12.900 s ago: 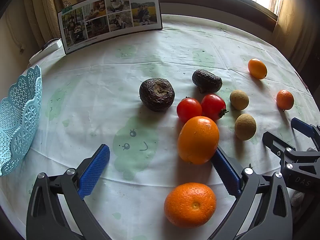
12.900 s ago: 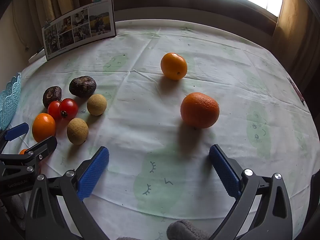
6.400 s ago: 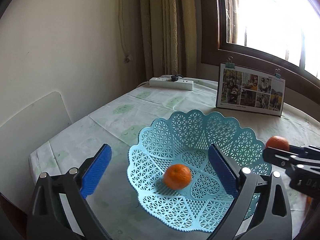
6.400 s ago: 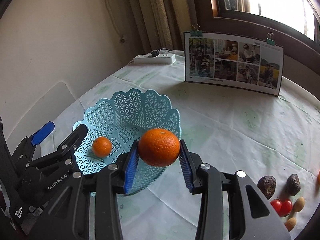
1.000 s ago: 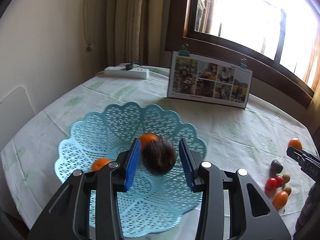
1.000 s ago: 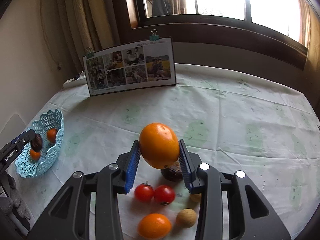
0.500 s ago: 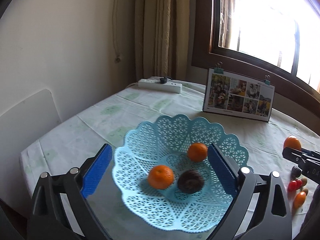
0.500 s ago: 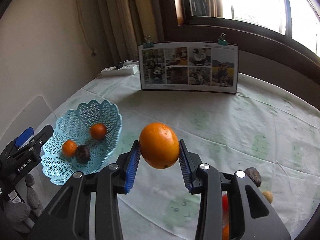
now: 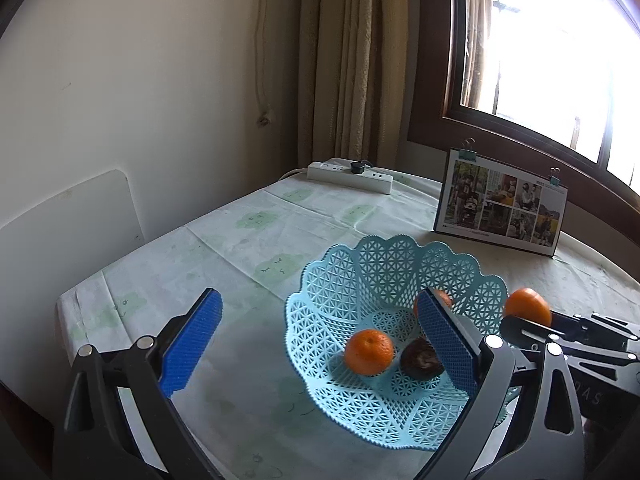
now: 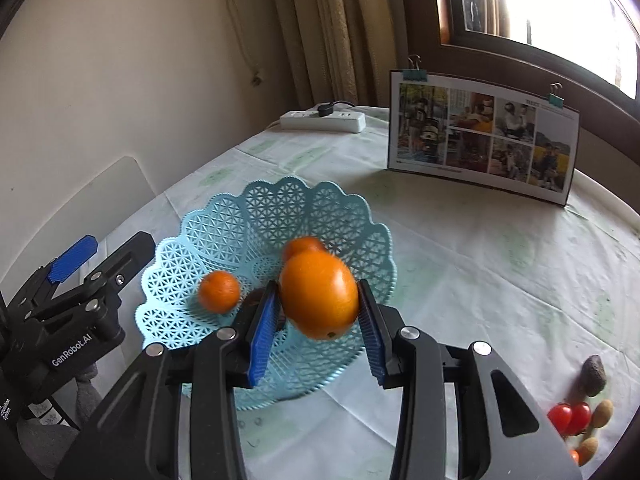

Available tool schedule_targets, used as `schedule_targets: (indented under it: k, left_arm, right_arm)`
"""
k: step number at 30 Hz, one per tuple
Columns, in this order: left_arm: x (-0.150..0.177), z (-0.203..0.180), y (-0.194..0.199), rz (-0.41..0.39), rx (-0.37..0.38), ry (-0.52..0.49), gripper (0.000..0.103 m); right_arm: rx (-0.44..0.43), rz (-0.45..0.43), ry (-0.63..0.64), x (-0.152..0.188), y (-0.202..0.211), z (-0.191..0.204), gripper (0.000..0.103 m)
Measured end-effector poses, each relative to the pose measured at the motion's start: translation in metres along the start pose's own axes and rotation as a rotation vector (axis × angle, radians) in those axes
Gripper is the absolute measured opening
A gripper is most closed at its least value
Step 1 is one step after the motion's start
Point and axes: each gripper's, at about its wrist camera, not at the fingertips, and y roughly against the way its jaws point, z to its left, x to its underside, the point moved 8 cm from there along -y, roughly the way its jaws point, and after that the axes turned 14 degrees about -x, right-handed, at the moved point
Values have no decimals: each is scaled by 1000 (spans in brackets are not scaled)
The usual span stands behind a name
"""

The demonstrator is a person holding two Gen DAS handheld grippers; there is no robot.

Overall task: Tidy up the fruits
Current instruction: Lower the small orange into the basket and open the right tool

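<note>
- My left gripper (image 9: pixel 320 344) sits at the near left of the desk (image 9: pixel 248 248) with its jaws spread wide and nothing between them; its right blue pad (image 9: pixel 446 342) overlaps the basket's inside in my left view.
- In the right view the left gripper (image 10: pixel 104 260) shows at the left edge, just beside the basket's rim, jaws apart.
- The basket (image 9: pixel 384 264) is a pale blue lattice bowl with a scalloped rim, standing on the desk near its front left corner.
- Inside it I see a small orange (image 9: pixel 369 351) toward the left, a dark wrinkled fruit (image 9: pixel 420 364) touching or just beside it, and a second orange (image 9: pixel 438 300) farther back, partly hidden by my pad.
- In the right view the dark fruit is mostly hidden behind the blue pad.
- My right gripper (image 10: pixel 318 312) hangs over the basket's right half, jaws pinching a big orange (image 10: pixel 318 294) on both sides, off the basket floor.
- From the left view that big orange (image 9: pixel 527 307) shows just past the basket's right rim.
- A white power strip (image 10: pixel 323 121) lies at the back of the desk by the curtain (image 10: pixel 332 28).
- A photo card (image 10: pixel 482 136) with two clips stands upright at the back right.
- Far right on the desk: a dark fruit (image 10: pixel 593 369), two tomatoes (image 10: pixel 569 416) touching, and two small tan fruits (image 10: pixel 602 412) beside them, well apart from the basket.
</note>
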Motion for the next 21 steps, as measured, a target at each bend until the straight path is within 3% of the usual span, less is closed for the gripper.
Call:
schedule_targets:
  k: [2,9,21]
  left_arm:
    - [0,3,0,3,-2,10,100]
    - [2,-5,-1,23,17,3,100]
    - [7,-51,17,10,82,-77,100]
  right_arm:
    - [-1,-11,-2,-1,1,1,52]
    - [30,-26,-31,3,13,-15,53]
    - [100,-59,-91,14,45,-58,53]
